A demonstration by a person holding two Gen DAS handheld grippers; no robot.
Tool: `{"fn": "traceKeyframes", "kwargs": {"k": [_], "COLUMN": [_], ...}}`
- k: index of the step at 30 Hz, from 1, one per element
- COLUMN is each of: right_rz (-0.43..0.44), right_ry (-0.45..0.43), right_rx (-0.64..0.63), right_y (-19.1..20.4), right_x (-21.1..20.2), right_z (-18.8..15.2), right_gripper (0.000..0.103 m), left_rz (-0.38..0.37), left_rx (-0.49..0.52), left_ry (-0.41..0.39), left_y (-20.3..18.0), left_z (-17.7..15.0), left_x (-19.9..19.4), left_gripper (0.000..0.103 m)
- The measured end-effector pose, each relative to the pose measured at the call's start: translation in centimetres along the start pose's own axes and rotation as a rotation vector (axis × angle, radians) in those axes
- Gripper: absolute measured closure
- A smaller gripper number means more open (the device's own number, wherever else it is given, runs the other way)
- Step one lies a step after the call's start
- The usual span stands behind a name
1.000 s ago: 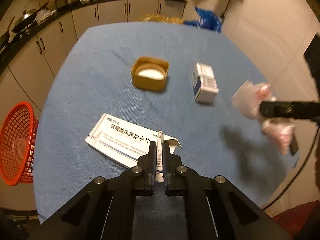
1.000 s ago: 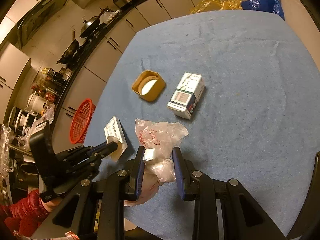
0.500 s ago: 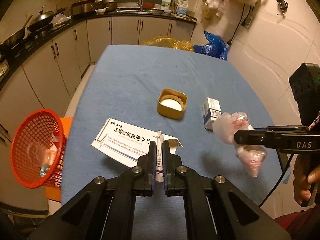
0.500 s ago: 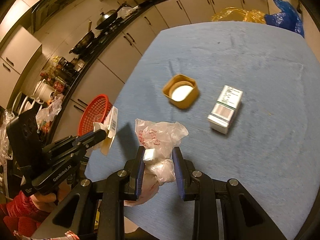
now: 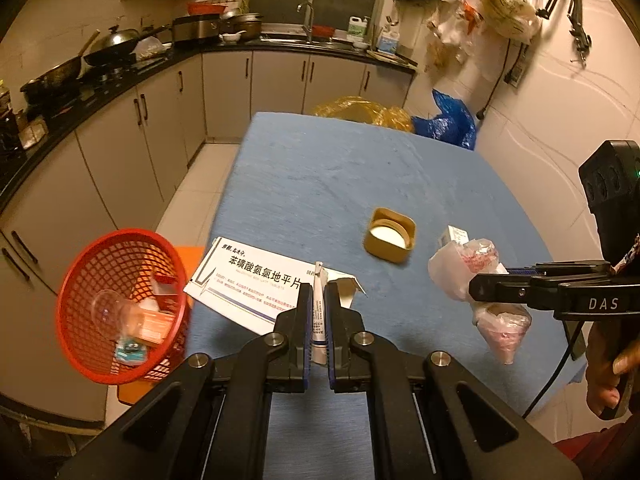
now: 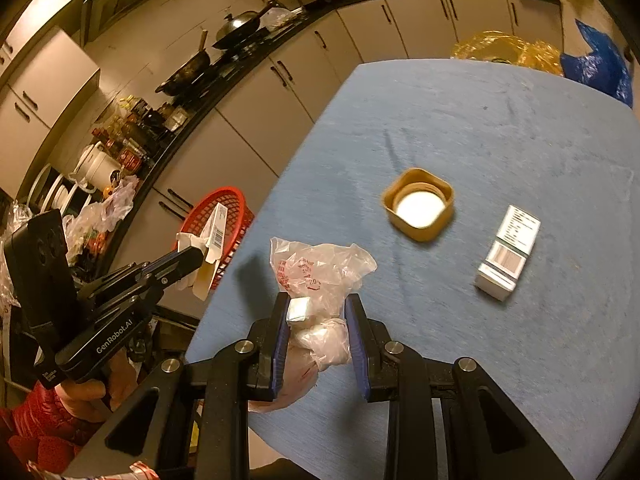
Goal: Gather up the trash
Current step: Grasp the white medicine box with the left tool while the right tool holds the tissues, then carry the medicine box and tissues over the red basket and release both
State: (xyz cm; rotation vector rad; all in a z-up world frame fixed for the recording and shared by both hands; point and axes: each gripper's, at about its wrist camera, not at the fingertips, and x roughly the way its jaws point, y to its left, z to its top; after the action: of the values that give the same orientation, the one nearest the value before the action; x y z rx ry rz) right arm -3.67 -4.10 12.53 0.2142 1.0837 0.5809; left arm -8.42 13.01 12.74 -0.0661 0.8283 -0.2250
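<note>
My left gripper [image 5: 316, 304] is shut on a flattened white medicine box [image 5: 256, 284] with blue print, held in the air over the table's left edge near the red mesh basket [image 5: 120, 304]. The box also shows in the right wrist view [image 6: 212, 240], in front of the basket [image 6: 236, 208]. My right gripper [image 6: 318, 320] is shut on a crumpled clear plastic bag [image 6: 320, 272] with red print, held above the table's near edge. The bag also shows in the left wrist view [image 5: 476, 280].
On the blue table [image 6: 480, 128] stand a tan square lid [image 6: 418, 204] and a small white box [image 6: 506, 254]. The basket holds several pieces of trash. Kitchen cabinets [image 5: 160, 128] run along the left. Yellow [image 5: 360, 112] and blue bags [image 5: 448, 124] lie beyond the table.
Both grippers have risen and drawn back from the table with their loads. The left gripper has swung left, so the basket now sits closer beside the box.
</note>
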Motion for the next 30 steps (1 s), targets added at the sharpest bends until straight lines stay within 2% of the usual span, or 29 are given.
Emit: {"fn": "traceKeyframes", "kwargs": {"k": [12, 30], "right_rz": [0.025, 0.100], "right_ry": [0.029, 0.051], "right_rx": [-0.066, -0.147], "right_y": [4.6, 12.6], "right_x": [2.9, 9.2], "right_z": [1.9, 4.8], "right_gripper": [0.073, 0.073], "left_rz": [0.051, 0.129], "left_rx": [-0.049, -0.103], "left_ry": [-0.041, -0.041], "left_y": [4.4, 12.6], "left_z": [0.2, -0.9], "left_x": [-2.2, -4.7], "left_gripper": [0.098, 0.098]}}
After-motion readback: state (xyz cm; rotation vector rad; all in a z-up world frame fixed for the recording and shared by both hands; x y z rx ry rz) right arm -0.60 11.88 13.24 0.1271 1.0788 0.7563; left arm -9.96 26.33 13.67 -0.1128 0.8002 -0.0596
